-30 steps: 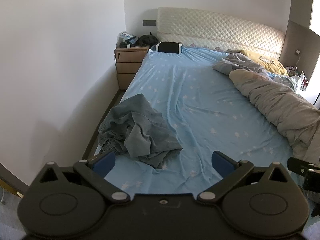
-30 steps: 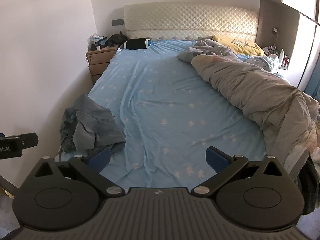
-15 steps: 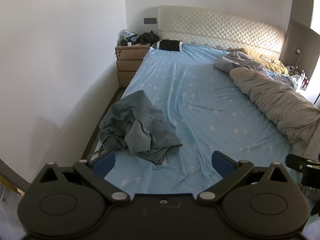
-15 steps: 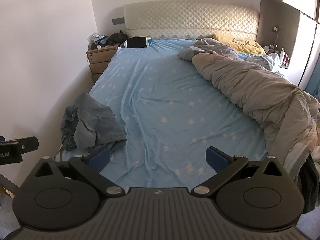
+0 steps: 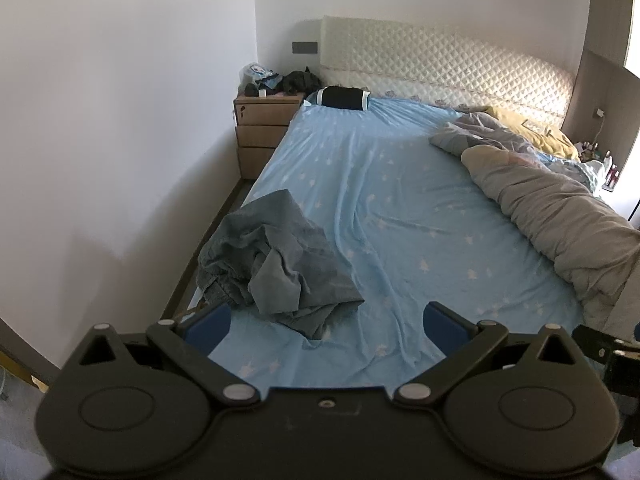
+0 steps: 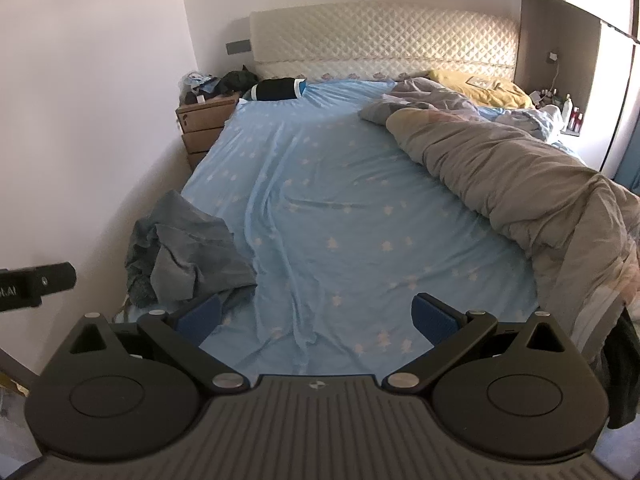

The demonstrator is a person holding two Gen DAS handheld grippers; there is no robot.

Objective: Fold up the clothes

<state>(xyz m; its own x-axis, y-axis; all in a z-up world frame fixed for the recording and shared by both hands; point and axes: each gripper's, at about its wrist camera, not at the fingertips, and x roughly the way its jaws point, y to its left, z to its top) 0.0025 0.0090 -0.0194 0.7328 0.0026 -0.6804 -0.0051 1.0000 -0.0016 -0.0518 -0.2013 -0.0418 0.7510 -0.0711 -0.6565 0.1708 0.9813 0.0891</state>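
A crumpled grey-blue garment (image 5: pixel 276 264) lies in a heap on the near left edge of the bed (image 5: pixel 400 208), whose sheet is light blue with white stars. In the right wrist view the same garment (image 6: pixel 188 256) sits at the lower left. My left gripper (image 5: pixel 326 324) hangs open above the foot of the bed, just short of the heap, with nothing between its blue pads. My right gripper (image 6: pixel 318 318) is open too, over bare sheet to the right of the garment. Neither touches the cloth.
A rumpled beige duvet (image 6: pixel 520 188) fills the right side of the bed. A wooden nightstand (image 5: pixel 264 128) with clutter stands at the far left by the quilted headboard (image 5: pixel 440 64). A dark roll pillow (image 5: pixel 344 98) lies at the head. A white wall runs close along the left.
Both views have shifted slightly, the garment sitting a little higher and farther in the frames. Both grippers stay open and hold nothing.
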